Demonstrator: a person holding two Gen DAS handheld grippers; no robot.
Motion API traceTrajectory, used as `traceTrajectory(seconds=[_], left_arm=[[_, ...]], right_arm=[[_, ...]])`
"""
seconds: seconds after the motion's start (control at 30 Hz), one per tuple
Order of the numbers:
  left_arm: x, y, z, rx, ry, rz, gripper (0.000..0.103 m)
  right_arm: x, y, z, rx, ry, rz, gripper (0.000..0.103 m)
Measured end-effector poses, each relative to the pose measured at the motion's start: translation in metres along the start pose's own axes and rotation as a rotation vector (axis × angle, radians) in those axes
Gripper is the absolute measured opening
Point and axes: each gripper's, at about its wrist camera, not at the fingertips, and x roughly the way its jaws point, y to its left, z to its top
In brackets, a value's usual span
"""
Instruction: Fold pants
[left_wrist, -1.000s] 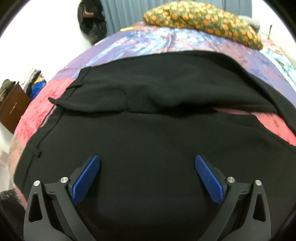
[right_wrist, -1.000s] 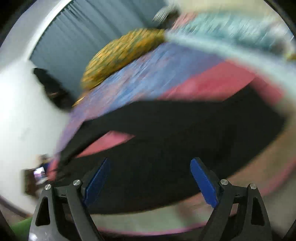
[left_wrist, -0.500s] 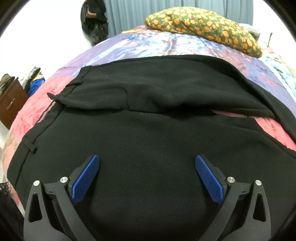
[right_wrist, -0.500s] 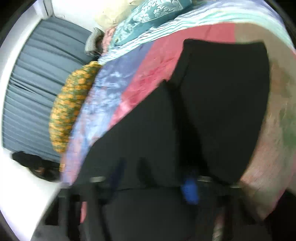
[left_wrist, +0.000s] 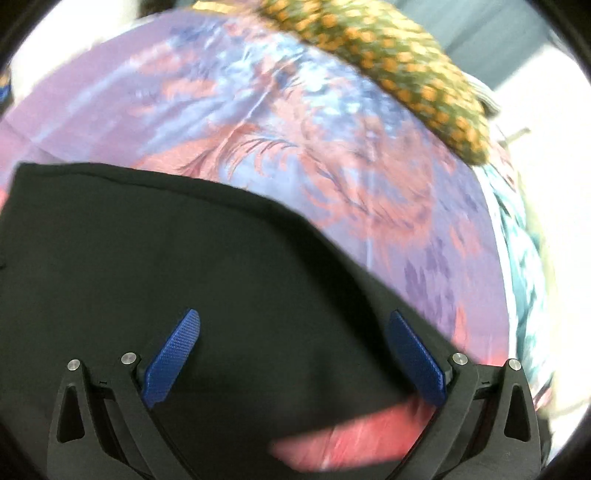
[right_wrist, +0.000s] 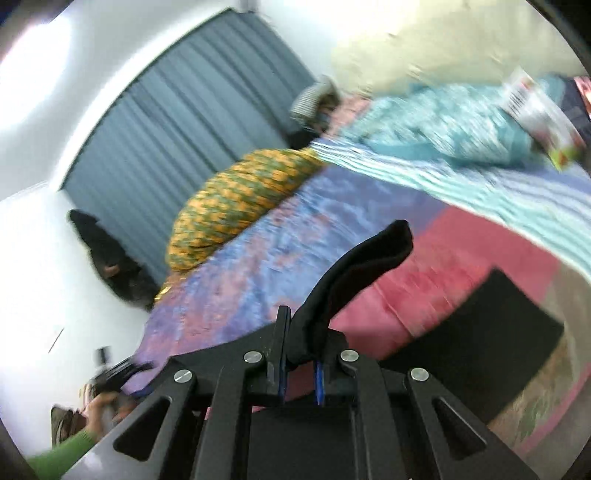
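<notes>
Right gripper (right_wrist: 299, 369) pinches one pants (right_wrist: 354, 266) fold; left gripper (left_wrist: 295, 354) spread

Your left wrist view: close above black pants (left_wrist: 184, 277), facing up bedspread (left_wrist: 332, 155) toward spotted pillow (left_wrist: 399, 62). Right wrist view: higher, tilted, facing curtain (right_wrist: 177, 122); shares pillow, bedspread.

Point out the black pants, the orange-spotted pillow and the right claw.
black pants (left_wrist: 184, 266), left wrist view, on the flat middle of the fabric.
orange-spotted pillow (right_wrist: 240, 199), right wrist view, on its patterned top.
right claw (right_wrist: 301, 365), right wrist view, between its fingertips, clamped on pants fabric.
</notes>
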Motion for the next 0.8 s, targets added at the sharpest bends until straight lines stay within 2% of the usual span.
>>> traceTrajectory(seconds=[0.13,0.23,0.27,0.3,0.33,0.37,0.43,0.5,0.57,0.63,0.7,0.77,0.8], left_arm=[[0.024,0.016,0.021,-0.151,0.01,-0.036,0.102],[0.03,0.024,0.026,-0.203,0.001,-0.072,0.099],[0.03,0.025,0.026,-0.208,0.003,-0.081,0.079],[0.031,0.027,0.024,-0.207,0.016,-0.099,0.031],[0.032,0.029,0.022,-0.207,0.041,-0.098,0.013],[0.031,0.031,0.02,-0.211,0.056,-0.081,0.007],[0.012,0.037,0.014,-0.22,0.018,-0.121,0.006],[-0.017,0.034,0.008,-0.187,-0.017,-0.137,0.006],[-0.058,0.028,0.002,-0.133,-0.073,-0.147,0.006],[-0.118,0.021,-0.015,-0.066,-0.174,-0.15,0.006],[-0.169,0.021,-0.047,0.01,-0.264,-0.139,0.007],[-0.197,0.029,-0.087,0.046,-0.302,-0.118,0.008],[-0.201,0.039,-0.113,0.046,-0.293,-0.104,0.008]], right_arm=[[-0.037,0.022,0.017,-0.077,-0.029,0.087,0.011],[-0.059,0.027,0.022,-0.12,-0.031,0.124,0.011],[-0.065,0.029,0.023,-0.133,-0.028,0.14,0.011],[-0.067,0.029,0.024,-0.139,-0.024,0.144,0.011],[-0.069,0.027,0.022,-0.146,-0.014,0.139,0.011],[-0.069,0.025,0.021,-0.154,-0.002,0.125,0.011],[-0.059,0.012,0.018,-0.152,0.035,0.082,0.011],[-0.035,-0.008,0.018,-0.105,0.096,0.054,0.011],[-0.01,-0.025,0.023,-0.074,0.145,0.033,0.011],[0.0,-0.032,0.034,-0.029,0.144,0.062,0.011],[-0.001,-0.032,0.048,-0.022,0.131,0.099,0.011],[-0.001,-0.036,0.055,-0.052,0.152,0.084,0.011],[0.002,-0.044,0.055,-0.065,0.188,0.061,0.011]])
